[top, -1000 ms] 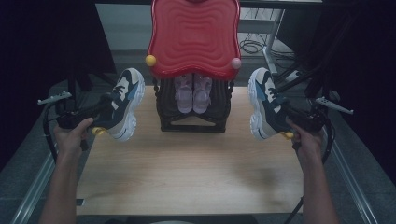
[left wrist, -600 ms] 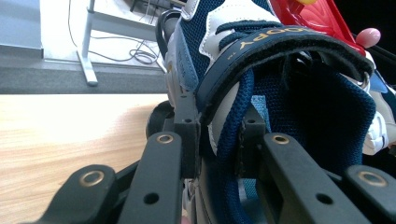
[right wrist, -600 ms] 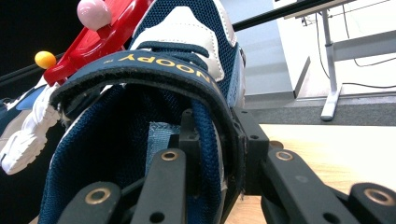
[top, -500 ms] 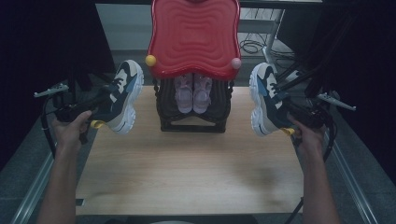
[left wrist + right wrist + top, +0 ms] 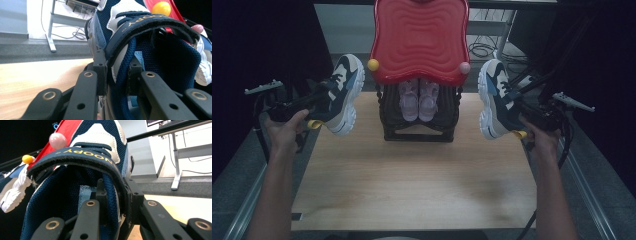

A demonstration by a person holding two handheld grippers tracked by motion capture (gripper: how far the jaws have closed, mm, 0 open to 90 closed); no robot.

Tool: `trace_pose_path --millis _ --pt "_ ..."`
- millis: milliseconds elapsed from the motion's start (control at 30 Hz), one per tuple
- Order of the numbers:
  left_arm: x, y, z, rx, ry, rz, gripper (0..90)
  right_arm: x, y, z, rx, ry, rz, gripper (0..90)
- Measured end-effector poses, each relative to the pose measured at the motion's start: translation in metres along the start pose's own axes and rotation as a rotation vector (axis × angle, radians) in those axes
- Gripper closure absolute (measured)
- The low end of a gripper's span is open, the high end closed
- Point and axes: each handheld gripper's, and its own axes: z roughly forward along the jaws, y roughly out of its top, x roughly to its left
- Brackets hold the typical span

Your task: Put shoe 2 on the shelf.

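Note:
Two navy, white and light-blue sneakers hang in the air over the wooden table. The left sneaker is held by my left gripper, whose jaws are shut on the shoe's collar wall, one jaw inside and one outside. The right sneaker is held sole-outward by my right gripper, shut on that shoe's collar wall the same way. Between them stands a dark shoe rack with a red wavy top and a pair of pink shoes inside.
A yellow knob and a pink knob stick out at the red top's lower corners, near each sneaker. Metal rails run along both sides of the table. Cables and desk legs lie on the floor behind.
The left hand has lifted its sneaker higher and a little toward the rack. The right hand and its sneaker have barely moved.

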Motion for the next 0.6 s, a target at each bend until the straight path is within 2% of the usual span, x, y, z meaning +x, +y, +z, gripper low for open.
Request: trace_pose_path --millis 267,533,600 --pt "-0.005 0.021 0.002 -0.032 -0.012 0.011 75.6 0.01 0.021 0.004 -0.022 0.007 -0.002 76.6" --pt "-0.006 0.038 0.005 -0.051 -0.011 0.014 75.6 0.013 0.036 0.01 -0.035 0.015 -0.001 76.6" --pt "-0.007 0.046 0.007 -0.056 -0.018 0.01 75.6 0.014 0.045 0.011 -0.046 0.015 0.004 76.6"
